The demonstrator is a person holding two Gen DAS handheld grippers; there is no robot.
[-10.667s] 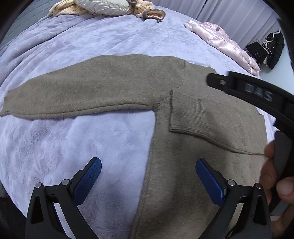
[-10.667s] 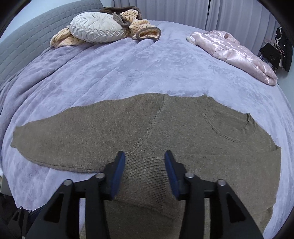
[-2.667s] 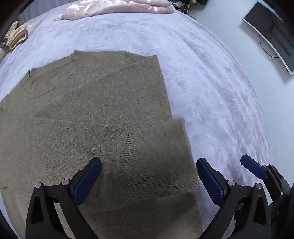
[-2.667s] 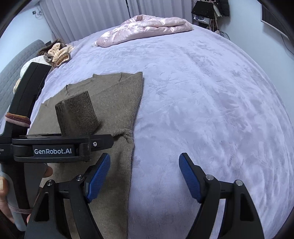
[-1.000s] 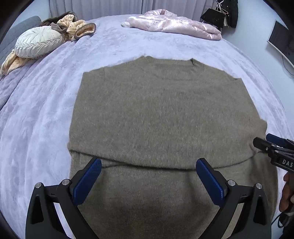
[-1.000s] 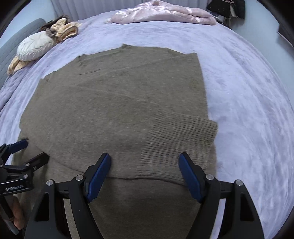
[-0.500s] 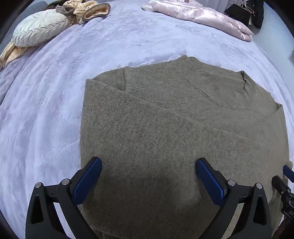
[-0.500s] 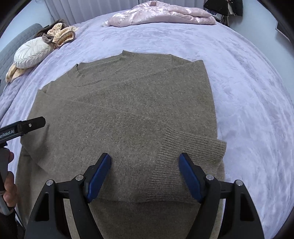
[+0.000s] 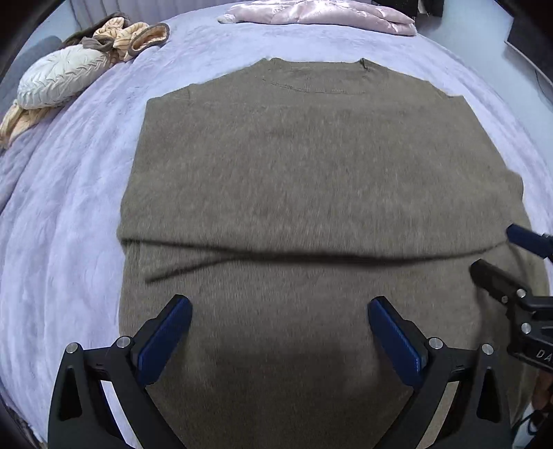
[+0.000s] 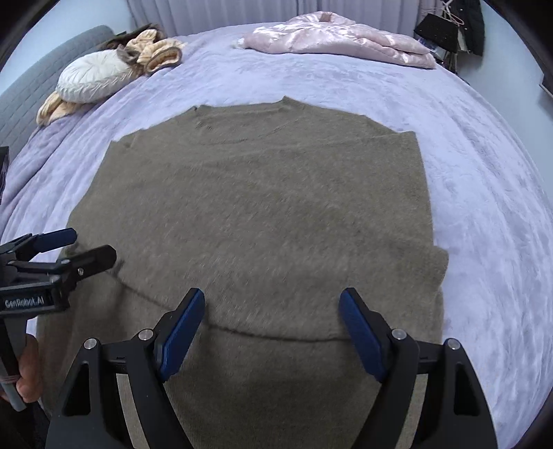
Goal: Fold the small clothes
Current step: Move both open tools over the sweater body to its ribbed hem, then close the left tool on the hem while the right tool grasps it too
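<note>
An olive-brown knit sweater (image 9: 311,179) lies flat on the lilac bedspread (image 9: 62,214), both sleeves folded across its body, collar at the far end. It also shows in the right wrist view (image 10: 262,214). My left gripper (image 9: 278,328) is open and empty above the sweater's lower part. My right gripper (image 10: 271,328) is open and empty above the folded sleeve edge. The right gripper shows at the right edge of the left wrist view (image 9: 511,259); the left gripper shows at the left of the right wrist view (image 10: 65,248).
A pink satin jacket (image 10: 338,41) lies at the far right of the bed. A white round cushion (image 10: 93,76) and a tan garment (image 10: 155,48) lie at the far left by a grey headboard (image 10: 31,69). Dark clothes (image 10: 449,24) hang at the far right.
Both grippers have pulled back toward the sweater's hem, still open. The left view now centres on the sweater, and the folded sleeve edge lies across its middle.
</note>
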